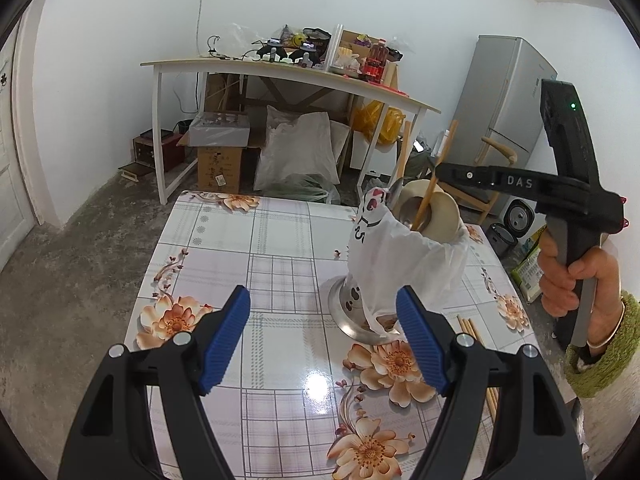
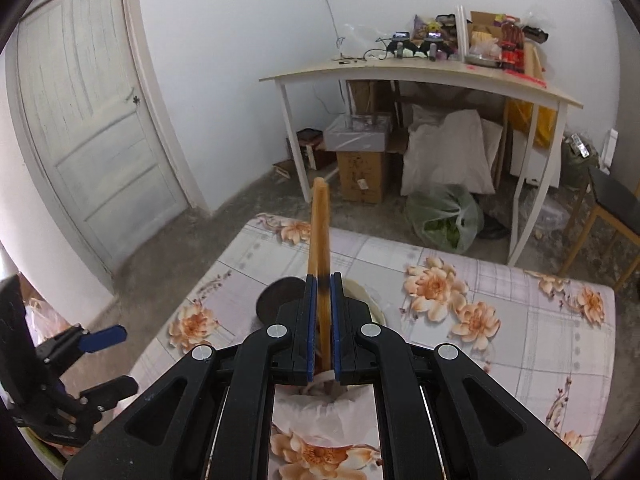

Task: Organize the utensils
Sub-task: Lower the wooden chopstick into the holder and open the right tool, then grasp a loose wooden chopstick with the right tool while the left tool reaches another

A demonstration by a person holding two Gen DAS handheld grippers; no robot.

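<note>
Left wrist view: the left tool (image 1: 323, 312) hangs released above the floral table (image 1: 224, 248), its blue pads spread wide with nothing between them. Ahead stands a metal utensil holder (image 1: 352, 312) on a flared base, wrapped in a white plastic bag (image 1: 404, 260). A cream-coloured round piece (image 1: 440, 212) sits at its mouth, and a chopstick (image 1: 430, 188) leans up out of it. The right tool (image 1: 444, 171) reaches in from the right, a hand (image 1: 568, 276) around its grip, its tip at that chopstick. More chopsticks (image 1: 470, 328) lie on the table just beside the holder's base, partly hidden behind the left tool's finger.

Right wrist view: the right tool (image 2: 323, 284) is clenched on a pair of chopsticks (image 2: 320, 232), which run upward between the pads; this grasp is unclear from the other camera. The holder below is almost entirely hidden by the tool's body; only a dark round shape (image 2: 276, 296) and bag folds show. The left tool (image 2: 108, 356) appears at the left edge, spread apart.
</note>
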